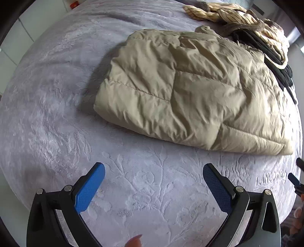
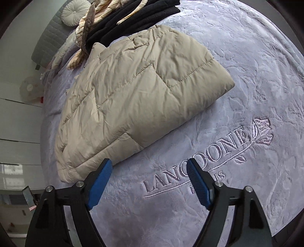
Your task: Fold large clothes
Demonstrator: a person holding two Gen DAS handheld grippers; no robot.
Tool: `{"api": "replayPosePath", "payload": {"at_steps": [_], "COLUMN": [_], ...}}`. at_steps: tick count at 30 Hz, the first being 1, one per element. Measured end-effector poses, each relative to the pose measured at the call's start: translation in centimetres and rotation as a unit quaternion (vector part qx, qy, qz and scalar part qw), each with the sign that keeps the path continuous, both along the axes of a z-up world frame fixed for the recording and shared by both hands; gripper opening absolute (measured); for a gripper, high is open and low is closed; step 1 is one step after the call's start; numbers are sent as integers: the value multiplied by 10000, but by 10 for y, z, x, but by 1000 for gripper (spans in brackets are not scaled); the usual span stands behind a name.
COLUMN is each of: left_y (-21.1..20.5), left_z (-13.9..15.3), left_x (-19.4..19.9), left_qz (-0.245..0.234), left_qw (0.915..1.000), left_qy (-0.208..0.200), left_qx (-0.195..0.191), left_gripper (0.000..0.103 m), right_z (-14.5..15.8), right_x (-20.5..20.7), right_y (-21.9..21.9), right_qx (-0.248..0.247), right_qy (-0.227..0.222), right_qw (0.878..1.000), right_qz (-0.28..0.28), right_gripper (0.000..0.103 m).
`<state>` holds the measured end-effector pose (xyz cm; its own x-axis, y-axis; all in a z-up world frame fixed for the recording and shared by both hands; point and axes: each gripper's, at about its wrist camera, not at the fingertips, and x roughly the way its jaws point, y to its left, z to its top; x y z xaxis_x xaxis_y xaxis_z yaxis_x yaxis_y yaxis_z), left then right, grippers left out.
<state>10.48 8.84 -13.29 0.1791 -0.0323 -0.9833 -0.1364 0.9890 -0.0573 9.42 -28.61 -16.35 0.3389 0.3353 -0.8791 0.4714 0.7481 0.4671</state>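
My left gripper (image 1: 153, 169) and my right gripper (image 2: 149, 165) both hover over the bed with jaws spread wide; neither holds anything. The beige quilted jacket (image 1: 190, 91) lies folded into a compact, puffy rectangle on the lilac embossed blanket (image 1: 57, 95), just ahead of both tools. In the right wrist view the near corner of the jacket (image 2: 133, 91) sits just beside the left blue pad (image 2: 98, 184), apparently not touching it. Beyond the jacket, near the head of the bed, lies a pile of other clothes (image 2: 133, 17), dark and striped, touching or nearly touching the jacket's far edge. Embroidered lettering (image 2: 195, 157) marks the blanket to the right of the jacket.

Risk, as I judge it: the padding is springy and the shell slick, so the fold may spring open if I nudge the near corner. Pinching only the top layer would peel it back. Pushing the bundle away could drive it into the pile.
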Motion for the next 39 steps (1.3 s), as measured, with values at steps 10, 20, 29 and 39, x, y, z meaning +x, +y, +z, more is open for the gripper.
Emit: {"api": "replayPosePath", "payload": {"at_steps": [10, 20, 29, 39], "left_y": [2, 0, 33, 73], "left_z": [-4, -14, -33, -53], "left_x": [-8, -7, -5, 24], "left_qz": [47, 84, 569, 1152], "left_qw": [9998, 9991, 9919, 9662], "left_qy": [185, 325, 331, -118], "left_qx": [-64, -273, -1084, -2302], "left_gripper": [103, 103, 103, 103], "right_z": [-9, -24, -33, -51], "right_x": [-11, -17, -10, 9], "right_y": [0, -10, -16, -32], "right_qx": [308, 859, 1062, 1843], "right_qy": [215, 278, 245, -138], "right_qw": [9993, 9954, 9929, 9776], "right_qz": [-36, -333, -485, -1008], "right_gripper": [103, 103, 103, 103]}}
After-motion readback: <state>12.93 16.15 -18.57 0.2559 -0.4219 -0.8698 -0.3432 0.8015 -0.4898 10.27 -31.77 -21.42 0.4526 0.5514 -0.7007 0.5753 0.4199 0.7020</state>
